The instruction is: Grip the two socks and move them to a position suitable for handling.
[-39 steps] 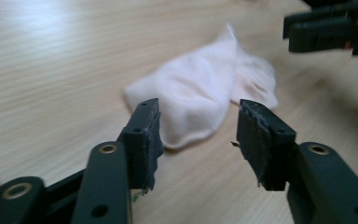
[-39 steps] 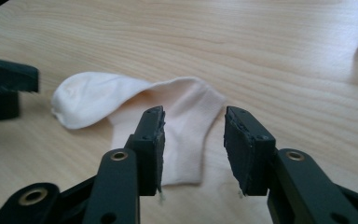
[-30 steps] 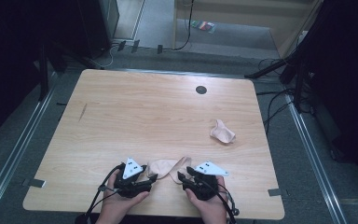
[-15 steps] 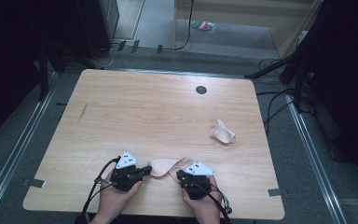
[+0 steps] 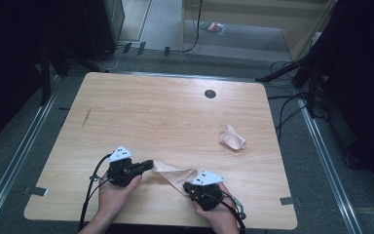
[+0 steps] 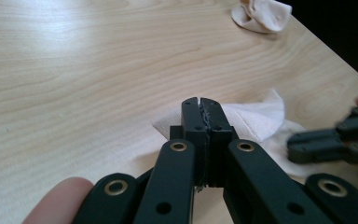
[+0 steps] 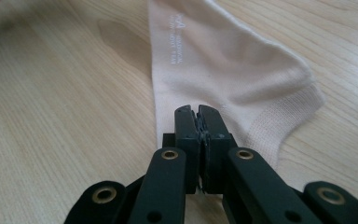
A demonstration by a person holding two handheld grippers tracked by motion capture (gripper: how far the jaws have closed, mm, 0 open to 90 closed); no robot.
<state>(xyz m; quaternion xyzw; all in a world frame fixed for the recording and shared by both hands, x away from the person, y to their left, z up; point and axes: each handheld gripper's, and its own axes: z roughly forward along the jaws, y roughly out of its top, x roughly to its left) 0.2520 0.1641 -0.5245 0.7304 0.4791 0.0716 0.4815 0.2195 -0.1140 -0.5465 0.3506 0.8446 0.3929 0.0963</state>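
A beige sock (image 5: 173, 173) lies stretched near the table's front edge, between my two grippers. My left gripper (image 5: 149, 165) is shut on the sock's left end; in the left gripper view the closed jaws (image 6: 199, 105) pinch the cloth (image 6: 256, 119). My right gripper (image 5: 188, 187) is shut on the right end, and the right gripper view has its tips (image 7: 198, 114) clamped on the edge of the sock (image 7: 223, 60) close to the ribbed cuff. A second beige sock (image 5: 232, 138) lies crumpled at the right of the table, apart from both grippers.
The wooden table (image 5: 141, 112) has a round black cable hole (image 5: 210, 93) near its far edge. The crumpled sock (image 6: 261, 14) sits by the table's edge in the left gripper view. Cables and dark stands surround the table on the floor.
My left gripper has moved left and a little away from the front edge, drawing the sock out longer. The right gripper has barely shifted.
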